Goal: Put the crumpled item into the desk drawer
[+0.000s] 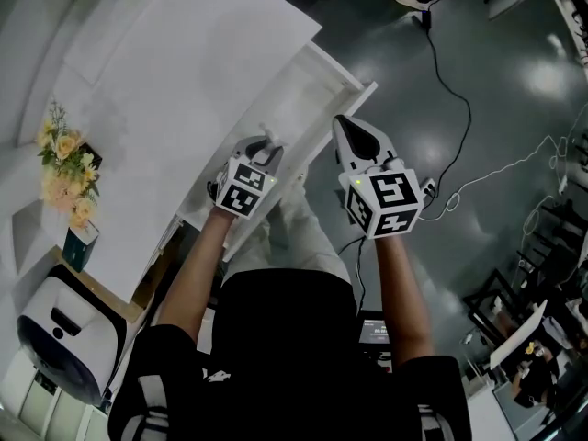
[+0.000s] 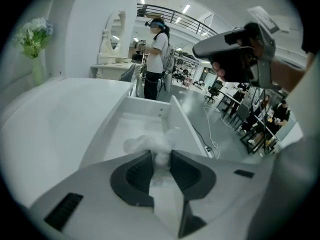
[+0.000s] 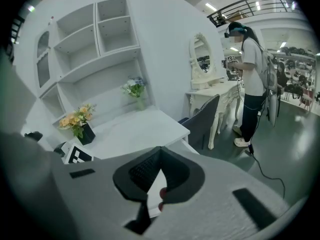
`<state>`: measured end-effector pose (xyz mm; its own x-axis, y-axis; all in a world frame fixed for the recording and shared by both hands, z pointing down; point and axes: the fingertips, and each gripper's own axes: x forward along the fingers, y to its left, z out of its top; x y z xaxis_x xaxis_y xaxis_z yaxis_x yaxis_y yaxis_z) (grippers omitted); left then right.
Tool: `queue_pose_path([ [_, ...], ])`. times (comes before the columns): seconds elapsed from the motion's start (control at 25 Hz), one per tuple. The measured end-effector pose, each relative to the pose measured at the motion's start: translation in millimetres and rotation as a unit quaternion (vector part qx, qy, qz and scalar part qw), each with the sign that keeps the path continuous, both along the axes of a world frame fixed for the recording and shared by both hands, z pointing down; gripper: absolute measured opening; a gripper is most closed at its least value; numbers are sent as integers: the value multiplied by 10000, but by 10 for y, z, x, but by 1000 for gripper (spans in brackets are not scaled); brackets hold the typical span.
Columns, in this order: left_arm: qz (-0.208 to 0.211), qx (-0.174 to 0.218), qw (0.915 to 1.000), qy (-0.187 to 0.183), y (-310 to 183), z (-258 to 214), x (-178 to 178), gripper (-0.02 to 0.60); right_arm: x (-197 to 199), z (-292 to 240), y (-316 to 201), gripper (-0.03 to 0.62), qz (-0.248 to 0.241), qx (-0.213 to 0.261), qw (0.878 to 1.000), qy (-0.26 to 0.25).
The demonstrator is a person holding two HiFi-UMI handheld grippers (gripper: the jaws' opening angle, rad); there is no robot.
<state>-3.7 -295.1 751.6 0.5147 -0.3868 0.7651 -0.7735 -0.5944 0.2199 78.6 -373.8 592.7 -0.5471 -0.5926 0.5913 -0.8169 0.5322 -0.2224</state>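
Pinching the crumpled white item (image 2: 150, 145) between its pads, the left gripper (image 2: 161, 160) hangs over the near part of the open desk drawer (image 2: 122, 126), which juts out from the white desk (image 1: 175, 90). By the drawer's right side, the right gripper (image 3: 159, 151) has its jaws pressed together on nothing.

Two hand-held grippers (image 1: 269, 145) (image 1: 342, 127), one drawer (image 1: 363, 88) (open), one crumpled item (image 2: 150, 144).

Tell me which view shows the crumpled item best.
Left gripper view: the crumpled item sits pinched by the left gripper above the open drawer. Head view shows a sliver; right gripper view shows none.
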Motion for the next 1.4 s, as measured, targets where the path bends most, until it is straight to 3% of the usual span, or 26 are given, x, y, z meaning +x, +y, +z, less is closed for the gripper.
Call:
queue_pose_path([
  [0.68,-216,-507,9976,-430,25,652,-103,87,-22,427,111,-3,-137,-393,9991,-23],
  [1.4,-244,-660,9964,-464,40,833,-128,97,-9,613,185,-3,-195,-568,9982,40],
])
